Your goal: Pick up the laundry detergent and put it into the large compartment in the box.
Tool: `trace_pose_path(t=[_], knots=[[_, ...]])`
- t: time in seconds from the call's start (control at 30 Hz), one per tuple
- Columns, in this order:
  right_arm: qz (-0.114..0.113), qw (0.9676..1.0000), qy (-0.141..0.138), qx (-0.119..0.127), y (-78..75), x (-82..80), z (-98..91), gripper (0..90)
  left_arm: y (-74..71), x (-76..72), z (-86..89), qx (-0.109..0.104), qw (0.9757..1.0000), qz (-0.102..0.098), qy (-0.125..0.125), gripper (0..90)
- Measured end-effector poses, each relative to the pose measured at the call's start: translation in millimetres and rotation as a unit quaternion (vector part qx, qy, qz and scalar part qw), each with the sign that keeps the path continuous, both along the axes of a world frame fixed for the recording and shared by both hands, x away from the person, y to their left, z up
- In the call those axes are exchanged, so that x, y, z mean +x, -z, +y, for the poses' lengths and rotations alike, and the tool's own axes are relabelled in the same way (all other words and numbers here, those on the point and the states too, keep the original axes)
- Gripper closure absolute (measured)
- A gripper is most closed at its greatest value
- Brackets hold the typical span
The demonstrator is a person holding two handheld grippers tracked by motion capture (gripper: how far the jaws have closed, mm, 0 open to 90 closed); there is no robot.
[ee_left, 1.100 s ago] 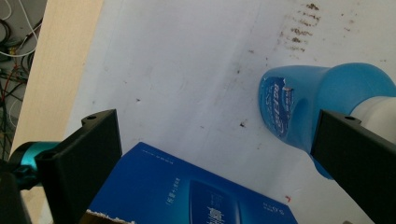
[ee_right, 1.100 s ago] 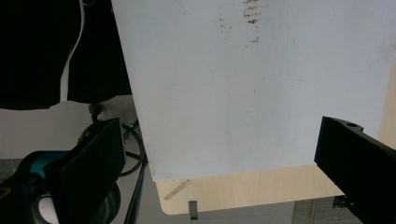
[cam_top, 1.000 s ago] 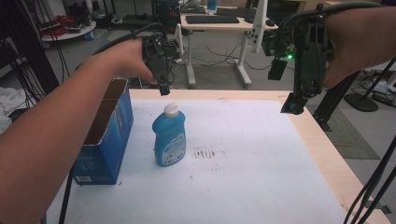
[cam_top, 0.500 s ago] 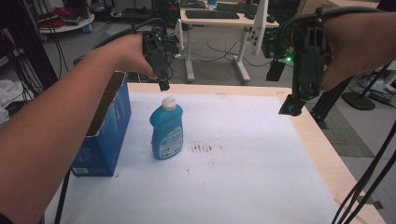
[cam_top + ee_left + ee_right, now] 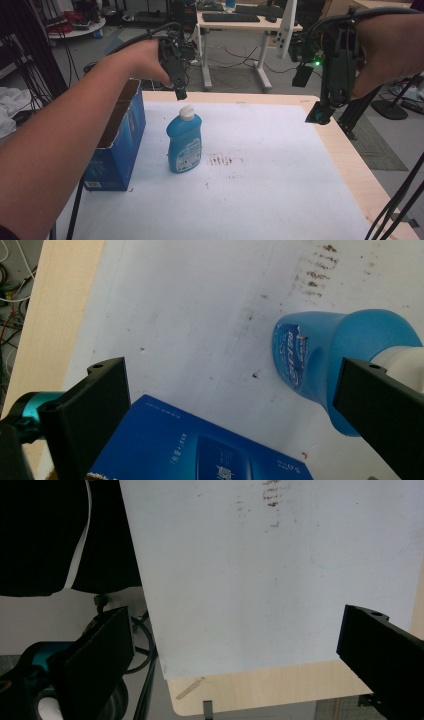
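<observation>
A blue dish-soap bottle (image 5: 184, 142) with a white cap stands upright on the white table sheet (image 5: 260, 165), just right of an open blue cardboard box (image 5: 119, 140). My left gripper (image 5: 179, 91) hangs above and slightly behind the bottle's cap, pointing down, apart from it. In the left gripper view its jaws stand wide open over the bottle (image 5: 320, 355) and the box (image 5: 200, 445). My right gripper (image 5: 318, 114) hovers over the table's right edge, also pointing down. Its jaws are wide apart in the right gripper view, with nothing but the sheet (image 5: 280, 570) between them.
Dark brown smears (image 5: 222, 160) mark the sheet right of the bottle. The wooden table edge (image 5: 350, 165) runs along the right and far sides. Desks, cables and chair bases stand on the floor behind the table.
Both grippers have shifted slightly; the left one has come a little lower toward the bottle's cap. The bottle and box have not moved.
</observation>
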State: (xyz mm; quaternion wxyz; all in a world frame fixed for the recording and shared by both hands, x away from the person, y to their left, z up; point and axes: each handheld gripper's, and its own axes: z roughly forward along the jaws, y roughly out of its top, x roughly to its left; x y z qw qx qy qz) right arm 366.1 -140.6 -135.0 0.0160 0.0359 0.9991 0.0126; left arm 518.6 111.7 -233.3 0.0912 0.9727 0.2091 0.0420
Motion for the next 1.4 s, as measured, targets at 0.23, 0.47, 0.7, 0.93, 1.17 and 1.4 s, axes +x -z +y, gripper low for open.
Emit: trace_pose_path(t=[0.23,0.47,0.7,0.93,1.17,1.4], knots=[[0.001,1.0,0.002,-0.007,2.0,-1.0,-0.5,1.0,-0.2,1.0,0.2,-0.006,1.0,0.006,0.0,1.7],[0.005,0.9999,0.003,-0.015,7.1,4.1,-3.9,1.0,-1.6,-0.5,-0.1,0.0,1.0,0.004,-0.004,1.7],[-0.001,0.9999,0.0,-0.012,7.3,6.5,-4.5,1.0,-16.1,-8.2,12.5,0.0,0.9998,0.002,-0.018,1.7],[-0.006,0.9999,-0.005,-0.014,8.9,6.9,0.1,1.0,-32.4,-25.3,23.5,-0.009,0.9998,0.006,-0.019,1.8],[-0.006,0.9999,-0.011,-0.011,8.8,6.2,4.1,1.0,-43.6,-42.6,22.8,-0.015,0.9997,0.005,-0.016,1.8],[-0.009,0.9999,-0.006,-0.011,6.2,6.1,2.0,1.0,-46.5,-57.7,14.4,-0.013,0.9999,0.004,-0.007,1.7]])
